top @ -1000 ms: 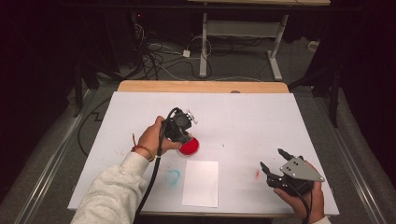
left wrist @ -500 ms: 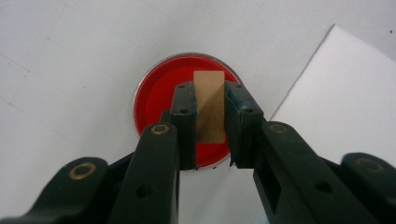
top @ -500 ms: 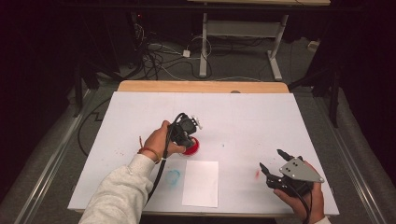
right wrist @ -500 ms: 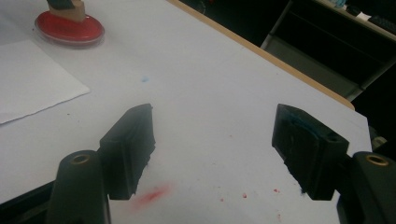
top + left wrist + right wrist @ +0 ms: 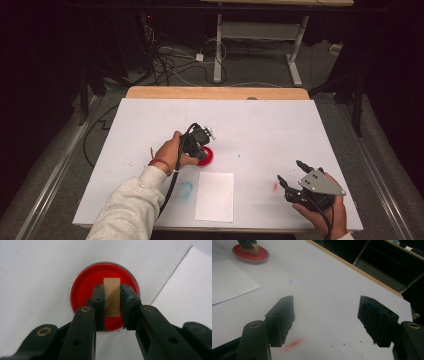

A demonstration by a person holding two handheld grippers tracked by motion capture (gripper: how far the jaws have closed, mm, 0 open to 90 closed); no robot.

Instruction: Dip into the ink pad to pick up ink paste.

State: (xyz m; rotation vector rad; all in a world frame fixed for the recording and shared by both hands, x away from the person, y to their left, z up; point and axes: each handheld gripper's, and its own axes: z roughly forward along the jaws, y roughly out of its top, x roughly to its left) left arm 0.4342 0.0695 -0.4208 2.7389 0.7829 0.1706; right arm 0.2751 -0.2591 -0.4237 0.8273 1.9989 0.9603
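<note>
A round red ink dish (image 5: 207, 157) sits mid-table on the white sheet covering the table (image 5: 260, 125). My left gripper (image 5: 199, 144) points down over it, shut on a small wooden block (image 5: 111, 296). In the left gripper view the jaws (image 5: 111, 290) clamp the block's two sides above the red dish (image 5: 83, 288). In the right gripper view the block (image 5: 252, 249) appears to rest on the red dish (image 5: 250, 254). My right gripper (image 5: 290, 171) is held at the near right, open, with nothing between its jaws (image 5: 325, 305).
A blank white paper (image 5: 215, 196) lies near the front edge, just right of a blue ring mark (image 5: 185, 188). A red smear (image 5: 275, 186) marks the table by the right gripper. The wooden table edge (image 5: 215, 92) runs along the far side.
My left hand has sunk with the block, bringing it down onto the red dish. The right gripper has stayed where it was.
</note>
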